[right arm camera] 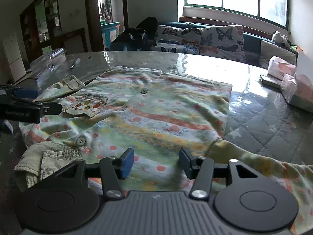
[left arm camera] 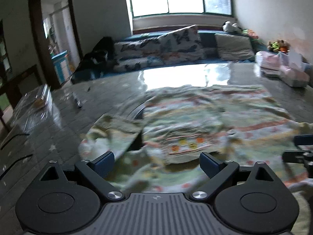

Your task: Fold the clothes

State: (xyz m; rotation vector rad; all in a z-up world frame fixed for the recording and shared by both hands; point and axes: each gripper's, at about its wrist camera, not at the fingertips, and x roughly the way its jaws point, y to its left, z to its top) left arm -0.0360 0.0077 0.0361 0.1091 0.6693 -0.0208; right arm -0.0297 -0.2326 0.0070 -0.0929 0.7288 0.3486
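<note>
Fabric: soft printed cotton, pale green and yellow with orange stripes and dots; the shirt (right arm camera: 156,113) lies flat and face up on the table (right arm camera: 264,121), spread ahead of both pairs of jaws.
Weight and feel: judged light and limp; it will sag and crease wherever it is lifted, and on the glossy, quilted-looking tabletop it will likely slide if dragged.
Right gripper (right arm camera: 156,163): jaws spread wide and empty, hovering over the near part of the shirt, with cloth visible between and beyond the blue pads.
Left gripper (left arm camera: 156,164): jaws likewise released, nothing between them; this view is motion-blurred, so whether the pads touch the cloth cannot be told.
Right sleeve (right arm camera: 264,168): trails out to the right of the right jaws, just beside them.
Left sleeve (right arm camera: 64,87): lies beyond and to the left of the right jaws, cuff turned up.
Collar (right arm camera: 39,162): ribbed and bunched, just left of the right jaws.
Pocket (right arm camera: 86,105): sewn patch ahead-left; stiffer than the body.
Snaps (right arm camera: 80,141): hard points; avoid pinching on them.
Where to grip: likely a seam or sleeve edge, a shallow pinch taking every layer of cloth.
</note>
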